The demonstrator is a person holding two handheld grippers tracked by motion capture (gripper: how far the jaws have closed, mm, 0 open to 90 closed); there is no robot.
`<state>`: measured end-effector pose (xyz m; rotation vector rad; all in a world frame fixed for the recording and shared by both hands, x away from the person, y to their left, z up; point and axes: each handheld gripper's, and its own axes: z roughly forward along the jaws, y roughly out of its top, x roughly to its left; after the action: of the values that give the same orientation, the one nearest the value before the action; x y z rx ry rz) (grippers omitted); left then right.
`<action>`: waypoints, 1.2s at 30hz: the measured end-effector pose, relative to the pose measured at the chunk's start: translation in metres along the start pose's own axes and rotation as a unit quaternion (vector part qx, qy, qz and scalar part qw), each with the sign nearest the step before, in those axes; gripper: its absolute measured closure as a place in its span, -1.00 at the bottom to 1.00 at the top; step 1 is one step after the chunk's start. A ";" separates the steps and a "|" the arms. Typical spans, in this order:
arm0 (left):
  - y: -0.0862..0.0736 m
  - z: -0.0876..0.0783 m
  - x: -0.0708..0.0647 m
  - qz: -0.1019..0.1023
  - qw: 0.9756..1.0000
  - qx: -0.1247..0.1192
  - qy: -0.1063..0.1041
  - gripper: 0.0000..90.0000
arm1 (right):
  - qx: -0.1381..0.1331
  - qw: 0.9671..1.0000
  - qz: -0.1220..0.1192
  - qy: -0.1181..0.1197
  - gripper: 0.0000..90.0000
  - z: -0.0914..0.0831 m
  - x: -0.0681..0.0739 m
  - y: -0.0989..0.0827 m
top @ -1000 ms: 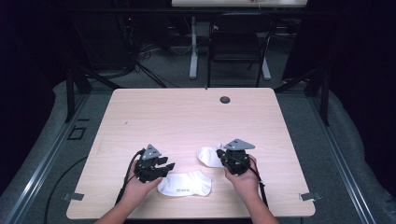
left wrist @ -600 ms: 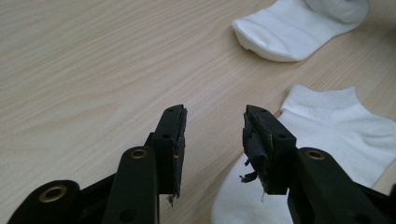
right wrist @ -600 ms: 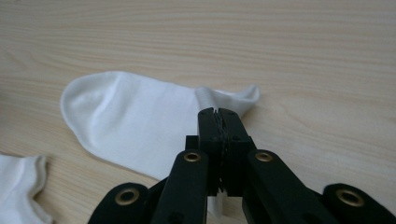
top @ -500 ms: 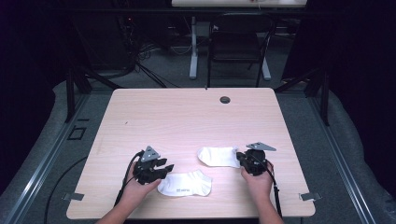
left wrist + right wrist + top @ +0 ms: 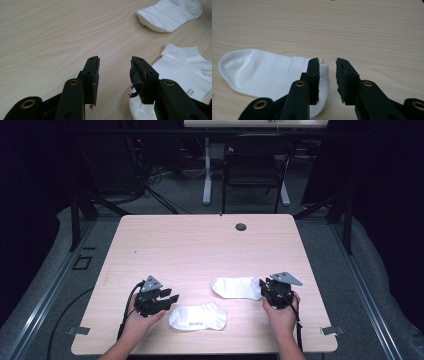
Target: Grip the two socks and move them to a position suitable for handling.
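Wooden table (image 5: 200, 250) holds two white socks lying flat and apart, not paired yet. Far sock (image 5: 236, 287) looks freshly let go, I think: right gripper (image 5: 327, 76) has just been opening, nothing pinched. Near sock (image 5: 197, 316) sits beside the spread, empty left gripper (image 5: 113, 75).

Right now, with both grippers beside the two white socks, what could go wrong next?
1. The right gripper, whose jaws have just been opening, stands at the cuff edge of the far sock; no cloth lies between the jaws, so closing now may catch nothing.
2. One jaw of the left gripper overlaps the near sock, so it may drag or bunch it.
3. The socks lie close together; pulling one could shift the other.
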<state>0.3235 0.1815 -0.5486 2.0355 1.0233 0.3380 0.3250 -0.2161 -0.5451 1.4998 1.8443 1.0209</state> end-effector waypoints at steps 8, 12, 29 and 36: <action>-0.003 -0.008 0.000 -0.003 1.000 -0.002 -0.007 0.28 | 0.056 0.997 -0.055 0.012 0.40 0.029 0.019 -0.007; -0.008 -0.013 0.004 -0.002 1.000 0.005 -0.003 0.28 | 0.091 0.994 -0.064 0.007 0.39 0.041 0.022 -0.012; -0.015 -0.008 0.014 -0.018 1.000 0.006 -0.010 0.28 | 0.096 0.990 -0.085 0.066 0.48 0.064 0.078 0.000; -0.014 -0.009 0.015 -0.015 1.000 0.004 -0.006 0.28 | 0.097 0.987 -0.095 0.085 0.49 0.070 0.101 0.002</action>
<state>0.3204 0.2031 -0.5557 2.0235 1.0486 0.3054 0.3591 -0.1031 -0.5778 1.3445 2.2157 0.9221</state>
